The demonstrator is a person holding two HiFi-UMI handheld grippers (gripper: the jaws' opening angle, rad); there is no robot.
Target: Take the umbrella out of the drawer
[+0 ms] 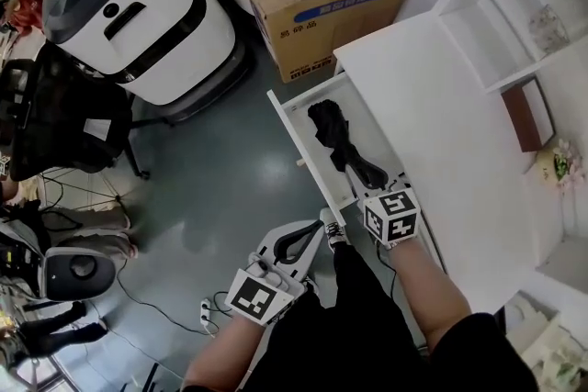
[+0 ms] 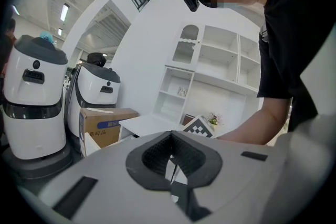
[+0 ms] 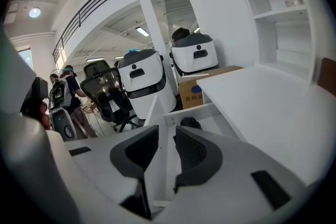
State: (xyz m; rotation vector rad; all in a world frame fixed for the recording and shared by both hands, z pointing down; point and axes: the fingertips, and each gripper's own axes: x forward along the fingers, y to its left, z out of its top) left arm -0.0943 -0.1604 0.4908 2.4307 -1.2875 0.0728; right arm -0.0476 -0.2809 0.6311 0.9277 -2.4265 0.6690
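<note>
Nearest your body, your left gripper (image 2: 171, 161) hangs over the grey-green floor (image 1: 225, 170) just outside the drawer front, its jaws clenched tip to tip with nothing between them. Your right gripper (image 3: 167, 141) tilts down over the near end of the open white pull-out drawer (image 1: 296, 140); its jaws are released, a clear gap stands between the pads, and they grasp nothing. The black folded fabric umbrella (image 1: 333, 131) lies lengthwise inside that drawer, its near end just ahead of the right jaws; contact there cannot be confirmed. The flat white desk top (image 1: 432, 124) runs alongside the drawer. Beyond the drawer's far end stands a brown cardboard box with a blue label (image 1: 326, 9), and beside it a rounded white-and-black machine (image 1: 138, 14)
</note>
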